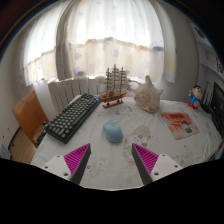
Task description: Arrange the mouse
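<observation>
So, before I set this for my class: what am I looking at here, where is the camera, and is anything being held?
The camera rides on a hand-held gripper and looks forward along its two fingers, the pink-padded fingers in the foreground. They are open and hold nothing. Ahead of them on the white table lies a light blue mouse. Beyond it are a keyboard, a model ship, a whitish shell-like ornament and a reddish booklet. Curtained windows stand behind.

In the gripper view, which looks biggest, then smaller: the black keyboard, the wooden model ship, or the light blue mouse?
1. Black keyboard, clearly largest.
2. Wooden model ship.
3. Light blue mouse, smallest, even though it sits nearest, just ahead of the open hand-held gripper.
</observation>
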Demonstrator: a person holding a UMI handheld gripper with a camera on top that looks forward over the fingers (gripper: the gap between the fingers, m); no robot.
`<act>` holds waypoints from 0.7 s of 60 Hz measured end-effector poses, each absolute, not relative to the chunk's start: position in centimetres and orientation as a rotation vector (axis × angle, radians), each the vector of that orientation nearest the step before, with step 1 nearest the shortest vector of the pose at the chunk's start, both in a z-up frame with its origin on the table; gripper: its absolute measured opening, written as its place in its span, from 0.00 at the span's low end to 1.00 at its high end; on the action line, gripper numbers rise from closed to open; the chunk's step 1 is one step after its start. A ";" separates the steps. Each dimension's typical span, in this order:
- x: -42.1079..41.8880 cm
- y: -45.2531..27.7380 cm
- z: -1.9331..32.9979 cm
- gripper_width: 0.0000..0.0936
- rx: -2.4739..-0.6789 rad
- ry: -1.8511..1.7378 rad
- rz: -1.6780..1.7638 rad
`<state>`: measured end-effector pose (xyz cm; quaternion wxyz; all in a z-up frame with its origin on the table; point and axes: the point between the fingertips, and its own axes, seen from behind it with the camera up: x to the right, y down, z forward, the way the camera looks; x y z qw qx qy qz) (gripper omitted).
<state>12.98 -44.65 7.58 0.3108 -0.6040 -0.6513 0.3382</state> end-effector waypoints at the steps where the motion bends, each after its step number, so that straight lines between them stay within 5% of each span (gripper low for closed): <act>1: 12.7 -44.7 7.3 0.91 -1.584 -1.719 0.899; 17: 9.0 -45.1 2.2 0.91 -1.595 -1.700 0.906; 42: 3.8 -44.9 0.5 0.91 -1.572 -1.703 0.921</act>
